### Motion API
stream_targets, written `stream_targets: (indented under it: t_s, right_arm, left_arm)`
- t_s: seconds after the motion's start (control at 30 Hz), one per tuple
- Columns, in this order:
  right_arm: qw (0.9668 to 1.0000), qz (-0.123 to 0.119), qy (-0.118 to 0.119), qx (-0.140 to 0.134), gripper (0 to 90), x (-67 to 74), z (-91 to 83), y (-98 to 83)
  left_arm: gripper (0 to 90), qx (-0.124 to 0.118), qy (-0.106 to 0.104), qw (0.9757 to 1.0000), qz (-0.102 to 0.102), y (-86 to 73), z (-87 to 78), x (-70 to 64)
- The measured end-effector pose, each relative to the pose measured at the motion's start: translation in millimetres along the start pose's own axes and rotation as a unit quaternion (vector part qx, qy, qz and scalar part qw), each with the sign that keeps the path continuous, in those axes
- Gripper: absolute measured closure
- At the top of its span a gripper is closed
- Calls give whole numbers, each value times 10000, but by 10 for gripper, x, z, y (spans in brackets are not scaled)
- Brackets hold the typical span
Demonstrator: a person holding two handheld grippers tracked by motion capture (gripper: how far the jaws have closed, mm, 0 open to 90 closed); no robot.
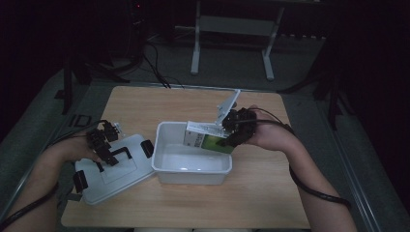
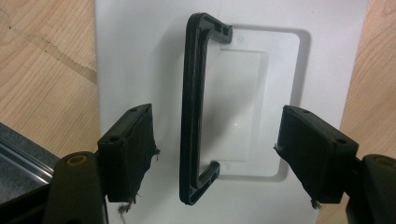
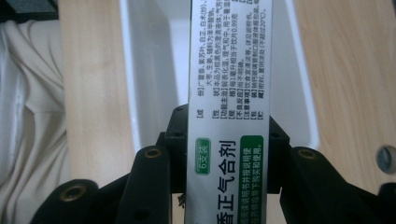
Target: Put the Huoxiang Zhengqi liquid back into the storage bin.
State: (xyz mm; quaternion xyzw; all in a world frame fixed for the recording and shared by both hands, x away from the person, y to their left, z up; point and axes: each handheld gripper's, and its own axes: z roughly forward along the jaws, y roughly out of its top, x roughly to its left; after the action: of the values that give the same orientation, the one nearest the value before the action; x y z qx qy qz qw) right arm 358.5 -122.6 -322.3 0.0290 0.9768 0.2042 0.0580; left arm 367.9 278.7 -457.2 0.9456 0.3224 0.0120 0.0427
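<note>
Between the jaws of the right hand-held gripper [image 3: 226, 154] sits a white and green carton [image 3: 229, 93] printed with Chinese text, and the pads press on its two narrow sides, so it is held. In the high view this right hand-held gripper [image 1: 231, 130] holds the carton [image 1: 207, 137] tilted over the far right corner of an open white plastic box [image 1: 191, 166], the carton's lower end inside the rim. In the right gripper view, the box [image 3: 149, 74] lies beyond the jaws, its pale inner walls showing on both sides of the carton, with the wooden table [image 3: 355, 70] to either side.

Under the left hand-held gripper [image 2: 215, 154] lies the white lid [image 2: 140, 46] of the box, flat on the table [image 2: 42, 70]. The jaws stand wide apart and grip nothing; the lid's black handle [image 2: 191, 116] runs lengthwise between them, nearer the left pad, touching neither. In the high view the left hand-held gripper [image 1: 104, 145] hangs over the lid [image 1: 113, 179], which rests just beside the box on its left.
</note>
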Motion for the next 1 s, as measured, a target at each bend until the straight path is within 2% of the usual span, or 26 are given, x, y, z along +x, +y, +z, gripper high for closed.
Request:
stream_targets:
  t_s: [0.13,0.47,0.83,0.87,0.9,1.0]
  right_arm:
    - [9999,-72,98,18,648,25,77,31]
    - [9990,-156,392,130,647,50,415,33]
    - [9961,-268,665,517,647,70,898,-49]
    - [9961,-268,665,517,647,70,898,-49]
    - [9953,-242,740,580,647,60,973,-73]
    - [9948,-223,698,706,647,51,1072,-102]
  left_arm:
    - [273,-7,-8,10000,17,9,0,-12]
    - [274,26,-12,10000,72,27,14,-28]
    - [274,96,-36,9999,90,-1,27,-27]
    - [274,96,-36,9999,90,-1,27,-27]
    - [274,101,-28,9999,83,-8,28,-24]
    - [274,88,-35,9999,74,-16,24,-19]
